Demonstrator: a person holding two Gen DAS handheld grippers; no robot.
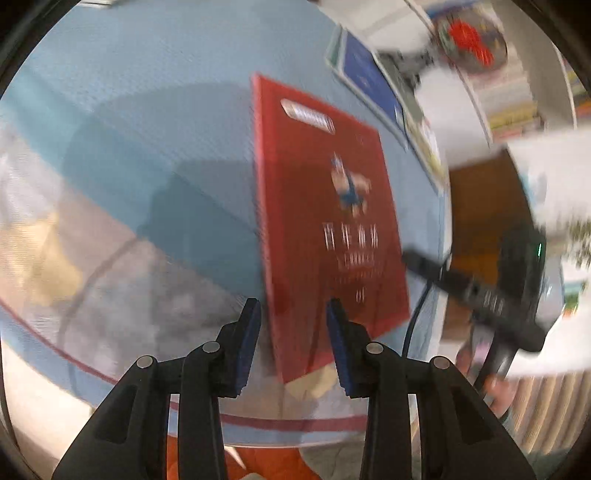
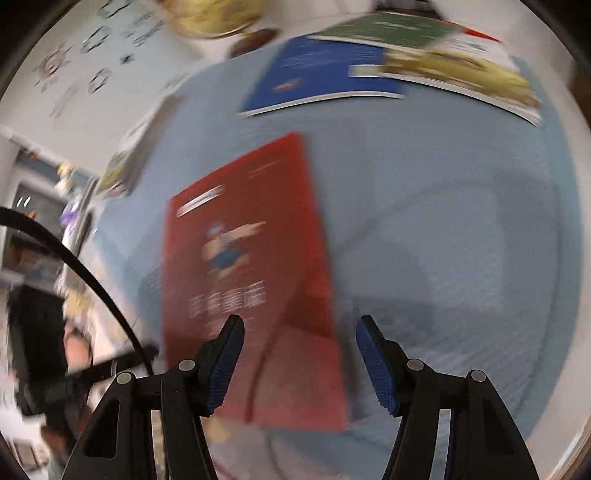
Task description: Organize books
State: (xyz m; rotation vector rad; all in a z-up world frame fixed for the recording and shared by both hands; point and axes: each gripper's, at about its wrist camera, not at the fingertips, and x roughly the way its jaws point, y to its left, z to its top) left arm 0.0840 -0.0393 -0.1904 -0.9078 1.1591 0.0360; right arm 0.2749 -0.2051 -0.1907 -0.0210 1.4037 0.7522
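A red book [image 1: 325, 221] with a cartoon figure and white lettering is tilted above the light blue tablecloth [image 1: 155, 110]. My left gripper [image 1: 291, 332] is shut on its lower edge, near the table's front. In the right wrist view the same red book [image 2: 243, 258] lies between the fingers of my right gripper [image 2: 299, 354]. Those jaws stand wide: the left pad is close to the cover and the right pad is clear of it. The right gripper's black body [image 1: 480, 291] shows at the right of the left wrist view. Both views are blurred.
A blue book [image 2: 325, 74], a green book [image 2: 388, 27] and a yellow-green illustrated book [image 2: 461, 74] lie overlapping at the table's far edge. Another book [image 2: 140, 147] lies at the left edge. A shelf with books [image 1: 517, 110] and a brown box [image 1: 480, 206] stand beyond the table.
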